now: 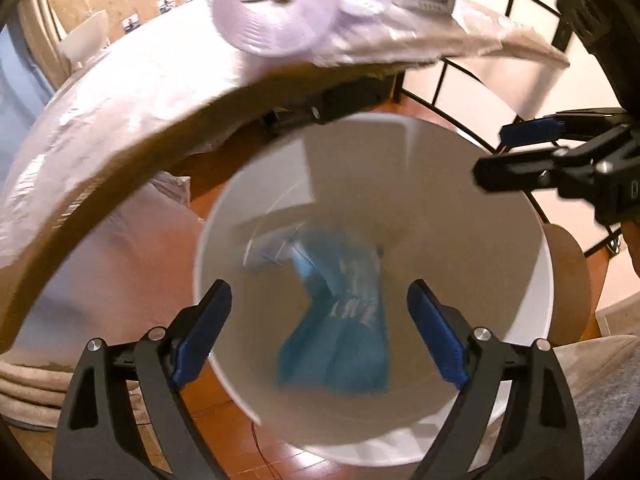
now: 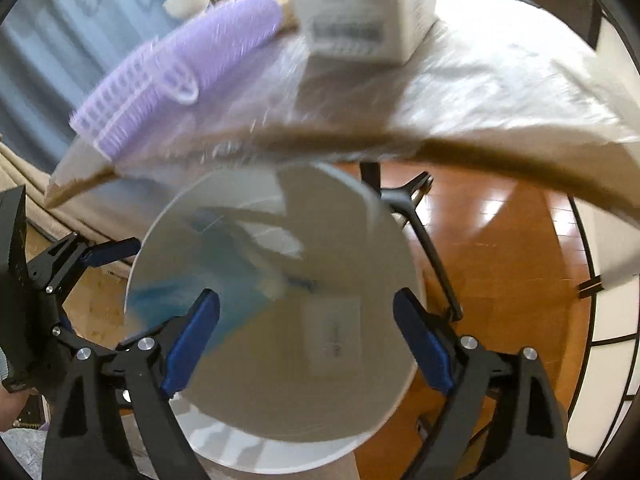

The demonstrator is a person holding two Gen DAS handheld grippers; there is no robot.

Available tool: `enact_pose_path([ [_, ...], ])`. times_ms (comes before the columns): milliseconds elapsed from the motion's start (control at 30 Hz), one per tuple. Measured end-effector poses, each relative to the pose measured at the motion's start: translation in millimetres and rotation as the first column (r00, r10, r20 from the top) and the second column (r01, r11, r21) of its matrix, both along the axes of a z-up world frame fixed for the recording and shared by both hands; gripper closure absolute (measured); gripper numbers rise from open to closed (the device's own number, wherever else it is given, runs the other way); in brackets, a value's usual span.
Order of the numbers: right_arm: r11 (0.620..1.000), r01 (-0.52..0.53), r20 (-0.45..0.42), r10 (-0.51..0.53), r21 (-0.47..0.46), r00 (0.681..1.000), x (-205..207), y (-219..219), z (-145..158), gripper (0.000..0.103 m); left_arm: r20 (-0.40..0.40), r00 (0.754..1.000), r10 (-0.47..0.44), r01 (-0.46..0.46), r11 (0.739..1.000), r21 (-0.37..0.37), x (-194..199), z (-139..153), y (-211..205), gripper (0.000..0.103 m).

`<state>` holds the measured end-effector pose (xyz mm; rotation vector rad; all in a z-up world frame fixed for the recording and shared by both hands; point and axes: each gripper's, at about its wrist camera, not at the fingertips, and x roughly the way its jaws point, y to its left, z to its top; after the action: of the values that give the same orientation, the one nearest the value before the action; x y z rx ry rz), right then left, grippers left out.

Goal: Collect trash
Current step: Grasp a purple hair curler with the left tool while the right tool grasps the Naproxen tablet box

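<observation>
A white round bin (image 1: 460,220) stands on the wooden floor beside the table, and I look down into it. Inside lies blurred blue plastic trash (image 1: 340,340) with a clear wrapper (image 1: 272,248) beside it. My left gripper (image 1: 320,332) hangs open over the bin's mouth with nothing between its blue pads. My right gripper (image 1: 506,154) comes in from the right above the rim, jaws apart. In the right wrist view the right gripper (image 2: 308,336) is open over the bin (image 2: 352,248), above the blue trash (image 2: 236,280) and a printed white card (image 2: 336,332). The left gripper (image 2: 116,296) shows at the left edge.
The table edge (image 1: 120,152), under a plastic sheet, overhangs the bin. On it sit a purple basket (image 2: 172,76) and a white barcoded box (image 2: 360,12). A black stand's legs (image 2: 432,248) rise behind the bin. A brown round board (image 1: 568,280) leans to the bin's right.
</observation>
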<state>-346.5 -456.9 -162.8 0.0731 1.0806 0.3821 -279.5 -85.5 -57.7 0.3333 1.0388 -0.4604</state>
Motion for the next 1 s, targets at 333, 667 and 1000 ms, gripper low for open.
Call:
enact_pose_path([
  [333,0.992,0.115,0.276,-0.096,-0.051,0.956,-12.1,-27.6,79.8,0.009,0.253,0.967,0.017,0.005,0.996,-0.087,-29.5,97.9,19.4,0.005],
  [667,0.985,0.12,0.32,-0.075,-0.125,0.944,48.2,-23.0,87.5,0.01,0.31,0.95,0.031,-0.005,0.996,-0.084,9.8,104.6,-4.1,0.002],
  [1000,0.986,0.104,0.29,-0.063,-0.127,0.955,85.2,-13.1,76.0,0.022,0.291,0.956,-0.02,0.047,0.995,-0.085,34.9,100.3,-16.8,0.019],
])
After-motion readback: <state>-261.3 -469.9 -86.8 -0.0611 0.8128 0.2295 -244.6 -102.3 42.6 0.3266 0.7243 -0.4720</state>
